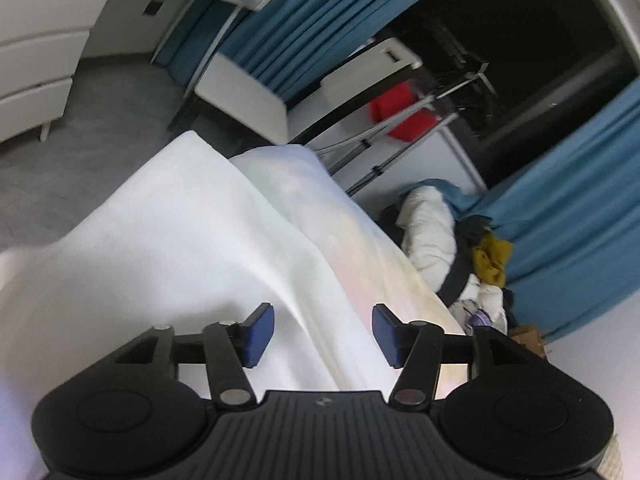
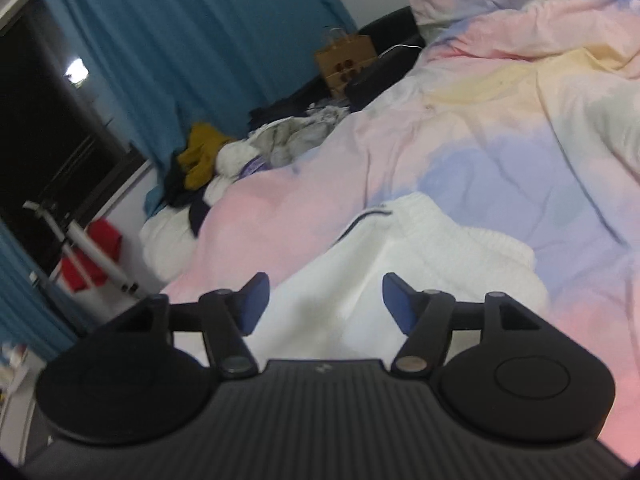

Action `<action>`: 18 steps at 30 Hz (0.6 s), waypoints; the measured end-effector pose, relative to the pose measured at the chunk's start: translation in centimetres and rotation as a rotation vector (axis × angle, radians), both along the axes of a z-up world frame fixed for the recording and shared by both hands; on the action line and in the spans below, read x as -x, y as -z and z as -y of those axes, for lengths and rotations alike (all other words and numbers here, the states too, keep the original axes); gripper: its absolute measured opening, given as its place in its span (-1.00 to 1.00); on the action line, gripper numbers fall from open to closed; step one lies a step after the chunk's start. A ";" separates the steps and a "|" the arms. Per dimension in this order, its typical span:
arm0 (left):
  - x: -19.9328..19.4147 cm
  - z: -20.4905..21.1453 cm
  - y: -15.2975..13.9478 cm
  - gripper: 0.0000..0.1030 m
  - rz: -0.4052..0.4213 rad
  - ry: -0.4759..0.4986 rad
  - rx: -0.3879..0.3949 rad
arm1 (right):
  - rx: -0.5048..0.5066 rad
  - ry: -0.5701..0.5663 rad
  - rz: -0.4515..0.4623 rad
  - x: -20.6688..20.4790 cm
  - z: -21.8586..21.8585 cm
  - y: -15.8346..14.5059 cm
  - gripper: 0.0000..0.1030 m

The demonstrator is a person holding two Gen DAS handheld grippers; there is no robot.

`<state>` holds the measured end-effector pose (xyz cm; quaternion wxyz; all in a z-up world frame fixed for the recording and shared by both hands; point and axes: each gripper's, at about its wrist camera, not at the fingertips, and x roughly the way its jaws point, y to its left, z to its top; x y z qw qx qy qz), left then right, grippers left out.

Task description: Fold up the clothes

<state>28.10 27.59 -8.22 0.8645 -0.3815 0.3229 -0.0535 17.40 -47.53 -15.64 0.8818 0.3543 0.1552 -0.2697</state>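
Observation:
A white garment [image 2: 404,264] with a ribbed elastic waistband and a dark-trimmed pocket lies on the pastel duvet [image 2: 500,128]. My right gripper [image 2: 326,304] is open and hovers just above the garment, near its waistband. In the left wrist view white cloth [image 1: 180,240] spreads over the bed towards its corner. My left gripper [image 1: 323,334] is open just above this cloth, holding nothing.
A heap of clothes [image 2: 240,152] with a mustard piece [image 1: 492,258] lies at the bed's far side by teal curtains [image 2: 180,40]. A brown paper bag [image 2: 346,60] stands behind. A white table [image 1: 244,96], red cloth [image 1: 396,112] on a rack and white drawers [image 1: 36,60] stand around.

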 end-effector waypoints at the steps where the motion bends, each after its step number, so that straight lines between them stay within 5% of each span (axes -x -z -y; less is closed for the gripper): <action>1: 1.6 0.4 -0.2 0.17 -0.008 -0.017 0.028 | 0.001 -0.030 -0.018 0.7 -0.6 -0.6 0.30; 8: 10.5 2.3 -0.4 0.40 -0.187 -0.115 0.160 | -0.091 -0.129 -0.014 6.3 -2.2 -2.9 0.30; 12: 12.6 3.1 -1.2 0.56 -0.186 -0.133 0.155 | -0.156 -0.108 -0.030 8.3 -1.4 -1.2 0.50; 18: 13.5 2.5 1.2 0.59 -0.234 -0.183 0.222 | -0.454 -0.038 0.001 9.0 1.8 3.9 0.50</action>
